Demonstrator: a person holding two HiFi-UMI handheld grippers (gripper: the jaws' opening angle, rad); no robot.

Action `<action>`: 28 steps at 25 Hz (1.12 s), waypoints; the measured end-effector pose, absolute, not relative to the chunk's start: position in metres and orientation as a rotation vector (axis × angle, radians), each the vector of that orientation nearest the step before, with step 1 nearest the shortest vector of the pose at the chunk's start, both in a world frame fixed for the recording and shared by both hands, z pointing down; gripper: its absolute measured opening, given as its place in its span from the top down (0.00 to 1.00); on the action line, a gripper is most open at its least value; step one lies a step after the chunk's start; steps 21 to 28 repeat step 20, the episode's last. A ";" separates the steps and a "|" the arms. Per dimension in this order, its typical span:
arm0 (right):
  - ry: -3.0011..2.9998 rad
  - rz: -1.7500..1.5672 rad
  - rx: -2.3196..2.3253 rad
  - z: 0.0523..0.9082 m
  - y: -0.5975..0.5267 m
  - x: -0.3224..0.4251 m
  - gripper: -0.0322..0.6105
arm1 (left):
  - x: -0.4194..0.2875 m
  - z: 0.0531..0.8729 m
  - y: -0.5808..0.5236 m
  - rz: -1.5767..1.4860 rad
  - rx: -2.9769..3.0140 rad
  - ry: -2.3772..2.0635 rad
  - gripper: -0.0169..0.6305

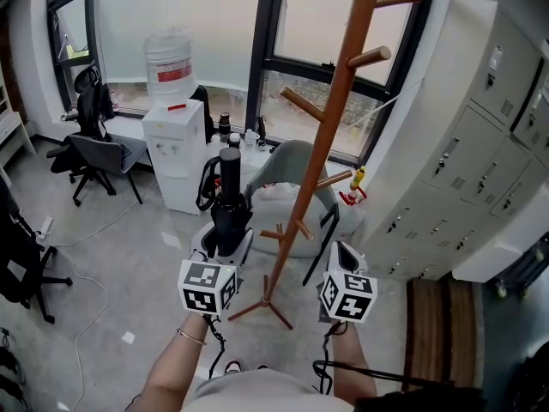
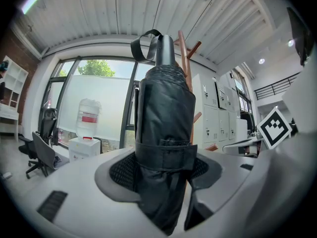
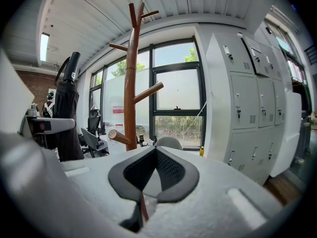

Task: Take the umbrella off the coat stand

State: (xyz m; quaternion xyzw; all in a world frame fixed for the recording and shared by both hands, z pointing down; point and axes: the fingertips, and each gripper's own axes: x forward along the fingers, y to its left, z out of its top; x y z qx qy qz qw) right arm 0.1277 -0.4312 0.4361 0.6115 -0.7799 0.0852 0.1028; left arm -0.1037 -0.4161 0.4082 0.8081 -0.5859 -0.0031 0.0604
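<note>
A folded black umbrella stands upright between the fingers of my left gripper, clear of the wooden coat stand and just left of it. In the left gripper view the umbrella fills the middle. Both pads of the left gripper press on its strapped body, its wrist loop is on top, and the coat stand rises behind. My right gripper hangs to the right of the stand's foot. Seen in its own view, the right gripper is shut on nothing, facing the coat stand with the umbrella at left.
A white water dispenser and a grey office chair stand by the window at left. A rounded grey chair sits behind the stand. Grey lockers line the right side. Another black chair is at the far left.
</note>
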 end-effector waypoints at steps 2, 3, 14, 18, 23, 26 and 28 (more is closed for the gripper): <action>-2.303 0.253 1.807 0.436 -0.431 0.128 0.94 | -0.103 0.409 -0.416 -0.008 2.443 -1.772 0.58; -2.303 0.256 1.808 0.436 -0.431 0.129 0.94 | -0.103 0.410 -0.416 -0.005 2.441 -1.772 0.58; -2.297 0.283 1.808 0.439 -0.422 0.133 0.94 | -0.096 0.412 -0.408 0.029 2.443 -1.755 0.58; -2.295 0.288 1.802 0.442 -0.420 0.133 0.94 | -0.093 0.414 -0.407 0.039 2.451 -1.747 0.58; -2.292 0.290 1.800 0.444 -0.419 0.132 0.94 | -0.092 0.415 -0.405 0.046 2.455 -1.743 0.58; -2.292 0.290 1.800 0.444 -0.419 0.132 0.94 | -0.092 0.415 -0.405 0.046 2.455 -1.743 0.58; -2.292 0.290 1.800 0.444 -0.419 0.132 0.94 | -0.092 0.415 -0.405 0.046 2.455 -1.743 0.58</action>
